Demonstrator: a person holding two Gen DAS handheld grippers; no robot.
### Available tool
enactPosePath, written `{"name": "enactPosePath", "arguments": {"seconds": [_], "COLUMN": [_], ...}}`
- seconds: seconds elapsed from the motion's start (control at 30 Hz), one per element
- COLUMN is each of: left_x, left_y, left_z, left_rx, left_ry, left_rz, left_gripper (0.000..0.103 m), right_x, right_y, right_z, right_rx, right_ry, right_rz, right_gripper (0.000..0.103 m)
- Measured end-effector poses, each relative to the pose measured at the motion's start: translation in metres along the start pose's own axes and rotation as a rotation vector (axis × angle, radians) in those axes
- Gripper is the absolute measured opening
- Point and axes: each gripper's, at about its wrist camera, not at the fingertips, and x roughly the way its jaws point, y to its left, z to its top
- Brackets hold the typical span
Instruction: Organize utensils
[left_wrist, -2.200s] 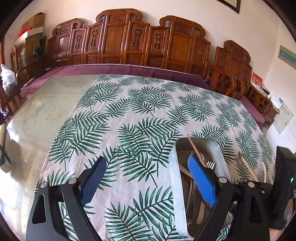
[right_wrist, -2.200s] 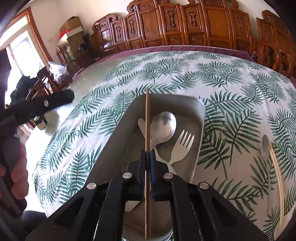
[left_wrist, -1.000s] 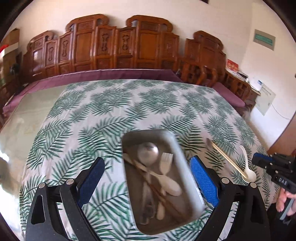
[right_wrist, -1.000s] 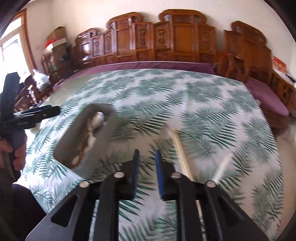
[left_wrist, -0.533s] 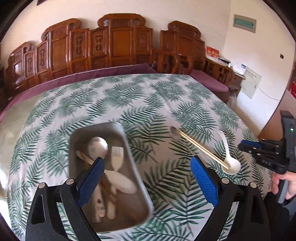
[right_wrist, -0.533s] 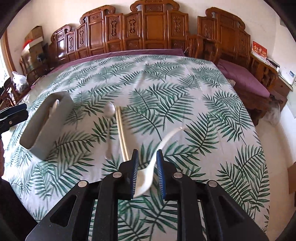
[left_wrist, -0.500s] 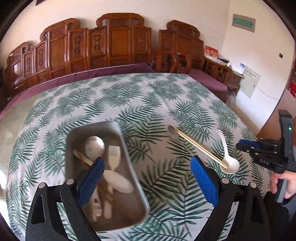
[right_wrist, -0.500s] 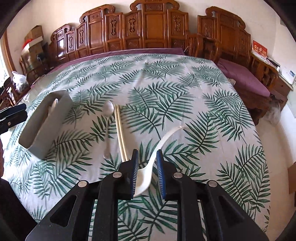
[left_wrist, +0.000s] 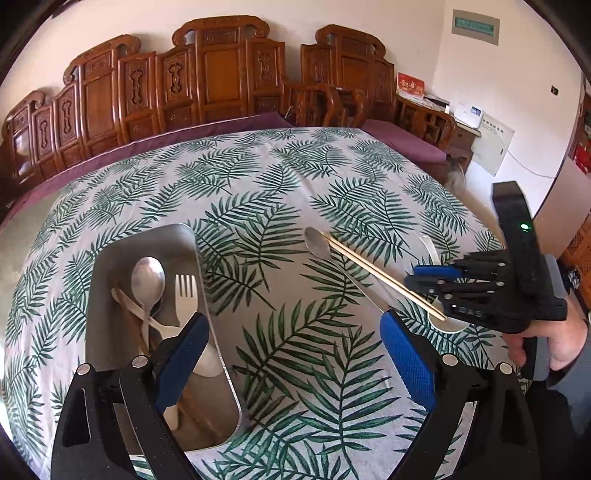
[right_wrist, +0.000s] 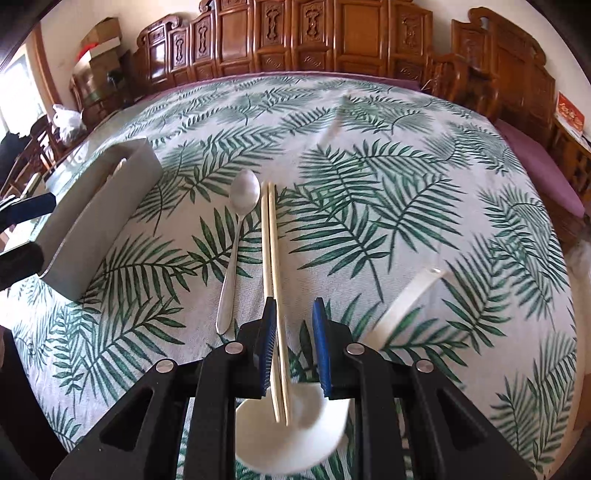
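Observation:
A grey tray (left_wrist: 147, 236) on the leaf-print cloth holds a metal spoon (left_wrist: 147, 277), a fork (left_wrist: 185, 291), a white spoon and chopsticks. My left gripper (left_wrist: 291, 332) hovers open and empty, its left finger over the tray. Loose on the cloth lie a metal spoon (right_wrist: 240, 229), a pair of chopsticks (right_wrist: 271, 251) and a white ceramic spoon (right_wrist: 406, 299). My right gripper (right_wrist: 293, 310) is low over the chopsticks' near ends, which rest on the white spoon's bowl. Its jaws stand narrowly apart, with the chopsticks between them beside the left pad (right_wrist: 267, 332), not pinched.
Carved wooden chairs (left_wrist: 221, 81) ring the far side of the table. The cloth's right edge drops off near a purple cushion (right_wrist: 539, 162). A person's hand (left_wrist: 554, 343) holds the right gripper (left_wrist: 424, 277). The tray's outer wall (right_wrist: 110, 192) stands left of the loose utensils.
The right gripper let go of a chopstick at the tray, swung right and sank over the loose chopsticks. The left gripper swung right, so the tray now sits at its left.

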Motion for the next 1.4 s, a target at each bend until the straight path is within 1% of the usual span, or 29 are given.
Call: {"name": "enactPosePath", "arguments": {"seconds": [0.1, 0.23, 0.43, 0.47, 0.5, 0.6, 0.63, 0.7, 0.77, 1.0, 1.03, 1.2, 1.33, 1.37, 1.4], "left_x": [0.004, 0.010, 0.013, 0.013, 0.013, 0.017, 0.020, 0.028, 0.038, 0.063, 0.066, 0.092, 0.118, 0.126, 0.131], "left_y": [-0.004, -0.008, -0.013, -0.014, -0.016, -0.021, -0.024, -0.030, -0.036, -0.040, -0.039, -0.036, -0.030, -0.028, -0.027], "left_z": [-0.001, -0.003, -0.005, -0.005, -0.004, -0.003, -0.003, -0.001, 0.001, 0.018, 0.022, 0.046, 0.061, 0.064, 0.064], "left_rx": [0.013, 0.026, 0.032, 0.033, 0.033, 0.035, 0.040, 0.054, 0.069, 0.047, 0.037, -0.030, -0.084, -0.095, -0.100], "left_ry": [0.009, 0.025, 0.030, 0.030, 0.029, 0.033, 0.033, 0.041, 0.052, 0.077, 0.080, 0.091, 0.114, 0.125, 0.133], "left_rz": [-0.004, -0.002, 0.007, 0.009, 0.011, 0.019, 0.024, 0.033, 0.048, 0.042, 0.038, 0.021, 0.025, 0.029, 0.031], "left_gripper": [0.090, 0.090, 0.090, 0.090, 0.090, 0.090, 0.090, 0.090, 0.090, 0.089, 0.084, 0.069, 0.056, 0.054, 0.050], "right_x": [0.004, 0.007, 0.017, 0.017, 0.017, 0.017, 0.016, 0.013, 0.008, -0.010, -0.011, -0.017, -0.017, -0.017, -0.017], "right_y": [-0.002, -0.008, 0.006, 0.006, 0.005, 0.002, 0.003, 0.002, -0.003, -0.028, -0.032, -0.045, -0.050, -0.050, -0.050], "right_z": [0.000, 0.003, 0.009, 0.010, 0.010, 0.011, 0.011, 0.010, 0.011, 0.015, 0.015, 0.013, 0.011, 0.011, 0.012], "right_rx": [-0.002, 0.010, -0.071, -0.074, -0.068, -0.059, -0.067, -0.077, -0.059, 0.013, 0.022, 0.061, 0.082, 0.084, 0.087], "right_ry": [0.001, 0.002, 0.016, 0.015, 0.014, 0.015, 0.012, 0.001, -0.017, -0.083, -0.088, -0.108, -0.108, -0.108, -0.109], "right_rz": [0.027, 0.036, -0.018, -0.021, -0.019, 0.008, 0.009, -0.014, -0.004, 0.012, 0.016, 0.023, 0.035, 0.039, 0.047], "right_gripper": [0.022, 0.022, 0.022, 0.017, 0.008, 0.006, 0.006, 0.006, 0.006, 0.006, 0.006, 0.006, 0.006, 0.006, 0.006]}}
